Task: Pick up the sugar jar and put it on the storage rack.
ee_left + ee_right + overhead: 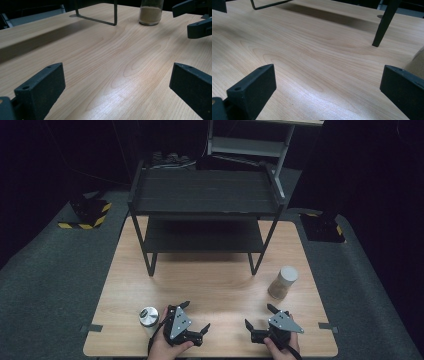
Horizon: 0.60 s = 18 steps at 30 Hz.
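My left gripper (196,315) rests low over the near left part of the wooden table (220,280), open, with bare wood between its jaws (117,75). At the near right my right gripper (258,315) is also open and holds nothing (328,75). The two grippers point inward, toward each other. A jar of tan powder (283,282) with a pale lid stands just beyond the right gripper; it shows in the left gripper view (150,12) and at the edge of the right gripper view (415,65). A small silver-lidded jar (148,317) stands just left of my left hand.
A black two-tier rack (205,192) stands on the far half of the table, with thin legs (115,12) (384,25). Grey carpeted floor surrounds the table, with yellow-black striped blocks (90,215) at the far left and far right.
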Tool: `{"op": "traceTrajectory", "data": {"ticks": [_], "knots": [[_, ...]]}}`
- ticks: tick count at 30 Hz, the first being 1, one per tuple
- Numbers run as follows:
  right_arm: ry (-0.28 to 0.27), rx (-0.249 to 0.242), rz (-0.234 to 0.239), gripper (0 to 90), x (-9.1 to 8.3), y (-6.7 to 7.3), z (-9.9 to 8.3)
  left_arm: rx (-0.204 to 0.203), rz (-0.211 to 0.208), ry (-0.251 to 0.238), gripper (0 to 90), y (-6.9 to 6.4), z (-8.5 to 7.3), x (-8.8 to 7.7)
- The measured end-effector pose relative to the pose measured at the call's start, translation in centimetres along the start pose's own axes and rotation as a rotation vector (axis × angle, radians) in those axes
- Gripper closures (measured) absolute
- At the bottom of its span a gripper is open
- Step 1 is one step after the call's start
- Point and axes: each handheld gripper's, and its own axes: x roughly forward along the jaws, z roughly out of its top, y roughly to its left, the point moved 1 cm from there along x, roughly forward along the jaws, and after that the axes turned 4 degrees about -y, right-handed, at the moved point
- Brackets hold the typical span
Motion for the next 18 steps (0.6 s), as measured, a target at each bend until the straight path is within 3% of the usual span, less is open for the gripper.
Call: {"op": "traceTrajectory", "data": {"ticks": [4, 13, 18], "knots": [[0.005, -0.002, 0.025, 0.6, 0.09, -0.37, 0.1, -0.01, -0.002, 0.001, 0.6, 0.13, 0.05, 0.16], [-0.012, 0.017, 0.036, 0.5, -0.08, -0.76, -0.2, 0.01, -0.02, -0.007, 0.6, 0.24, -0.08, 0.05], [-0.006, 0.034, 0.032, 0.5, 0.0, -0.87, -0.11, 0.001, -0.017, -0.011, 0.6, 0.25, -0.16, -0.02]]}}
